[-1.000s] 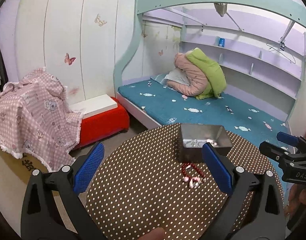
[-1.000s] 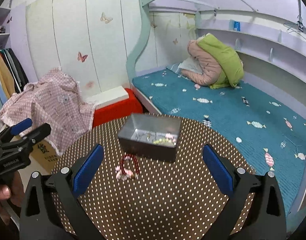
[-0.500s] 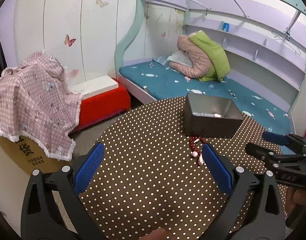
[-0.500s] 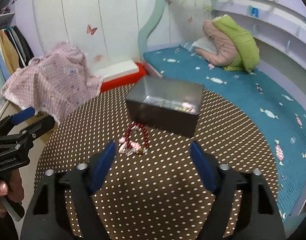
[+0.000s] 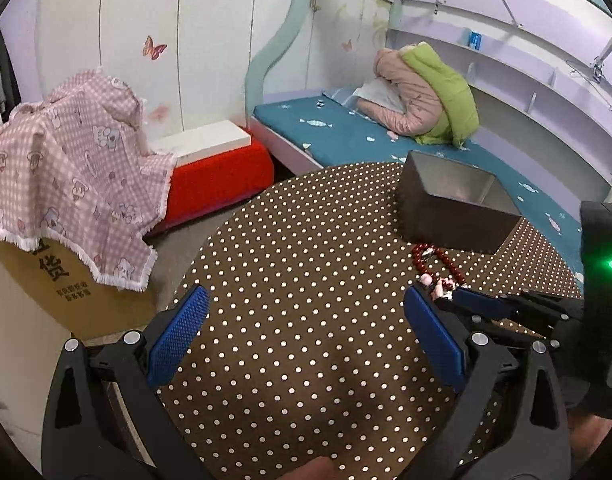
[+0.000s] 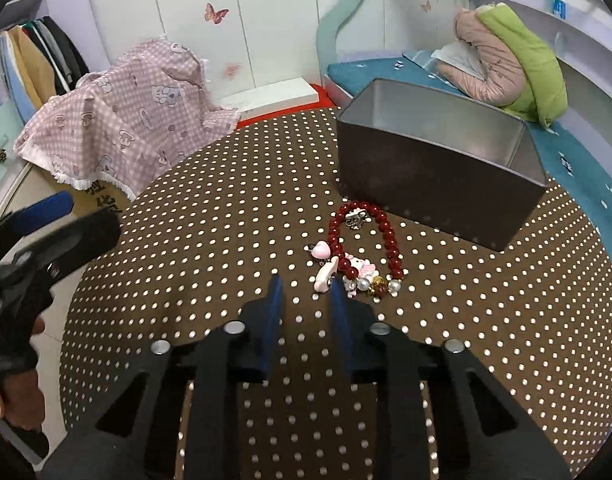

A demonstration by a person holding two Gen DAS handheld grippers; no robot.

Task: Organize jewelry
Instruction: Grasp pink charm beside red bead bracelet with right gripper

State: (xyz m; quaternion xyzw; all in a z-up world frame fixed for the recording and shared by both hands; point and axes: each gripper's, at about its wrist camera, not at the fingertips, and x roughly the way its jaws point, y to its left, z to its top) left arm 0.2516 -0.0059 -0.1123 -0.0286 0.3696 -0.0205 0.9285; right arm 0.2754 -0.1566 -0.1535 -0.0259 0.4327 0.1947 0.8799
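Observation:
A red bead bracelet (image 6: 390, 240) with pink and pearl charms lies on the round polka-dot table (image 6: 225, 240), just in front of a grey metal box (image 6: 438, 168). My right gripper (image 6: 303, 292) is low over the table with its jaws narrowed to a small gap, its tips right beside the pink charms (image 6: 326, 276). Nothing is between the jaws. In the left wrist view the bracelet (image 5: 438, 260) and box (image 5: 454, 216) sit at the right, with the right gripper's tips (image 5: 474, 300) next to them. My left gripper (image 5: 306, 320) is wide open and empty above the table.
A bed with a teal cover (image 5: 346, 136) and a pink and green jacket (image 5: 426, 96) stands behind the table. A cardboard box under a pink checked cloth (image 5: 65, 168) and a red stool (image 5: 217, 172) stand at the left.
My right gripper has moved down and forward to the bracelet and narrowed its jaws from wide open to a small gap. My left gripper has drawn back to the left, staying open.

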